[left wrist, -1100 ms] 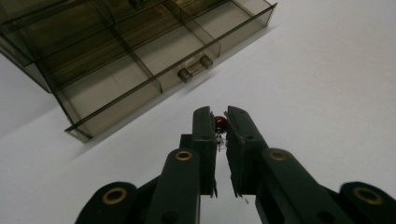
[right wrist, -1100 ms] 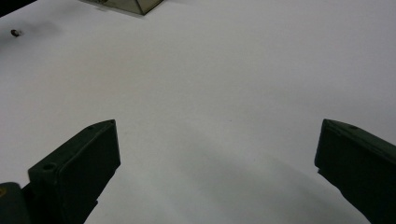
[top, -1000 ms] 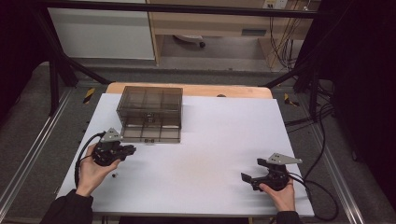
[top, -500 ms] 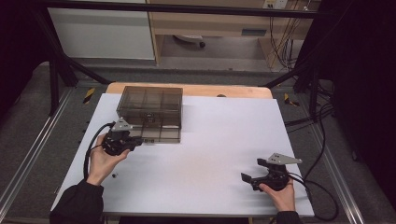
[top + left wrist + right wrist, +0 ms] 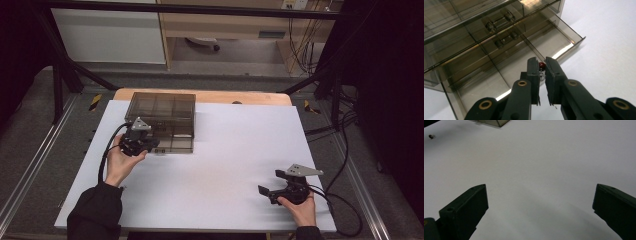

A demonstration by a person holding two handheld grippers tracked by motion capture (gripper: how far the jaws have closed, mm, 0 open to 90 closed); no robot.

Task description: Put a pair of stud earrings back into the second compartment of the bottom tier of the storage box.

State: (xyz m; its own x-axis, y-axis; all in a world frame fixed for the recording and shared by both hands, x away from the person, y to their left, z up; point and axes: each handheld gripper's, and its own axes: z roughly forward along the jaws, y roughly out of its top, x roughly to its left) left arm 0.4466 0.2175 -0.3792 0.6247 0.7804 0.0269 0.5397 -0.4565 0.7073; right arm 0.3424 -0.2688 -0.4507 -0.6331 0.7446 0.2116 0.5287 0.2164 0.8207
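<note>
- The work in hand looks like putting a small red bead (image 5: 542, 65) into the smoky plastic drawer box (image 5: 162, 120), which stands at the far left of the white table (image 5: 235, 165).
- In the left gripper view, the left gripper (image 5: 542, 67) has its jaws nearly together, with only a thin gap, and the bead sits pinched between the tips.
- In the high view the left gripper (image 5: 150, 145) is at the near edge of the box, right over the pulled-out drawer (image 5: 554, 47).
- The drawer is already open, sliding out toward the near side, and its divided compartments look bare as far as the tinted plastic lets me tell.
- The bead hangs above the drawer floor, near a divider; whether it touches the floor I cannot tell.
- The right gripper (image 5: 272, 192) rests low on the table at the near right, well apart from the box, and in its own view the jaws (image 5: 539, 202) stand wide apart with nothing between them.
- A tiny dark item (image 5: 432, 136) lies on the table toward the box in the right gripper view; too small to name.
- Judgement: the carry is nearly finished. Still to do are letting the bead go into a compartment, drawing the hand back, and probably pushing the drawer shut.
</note>
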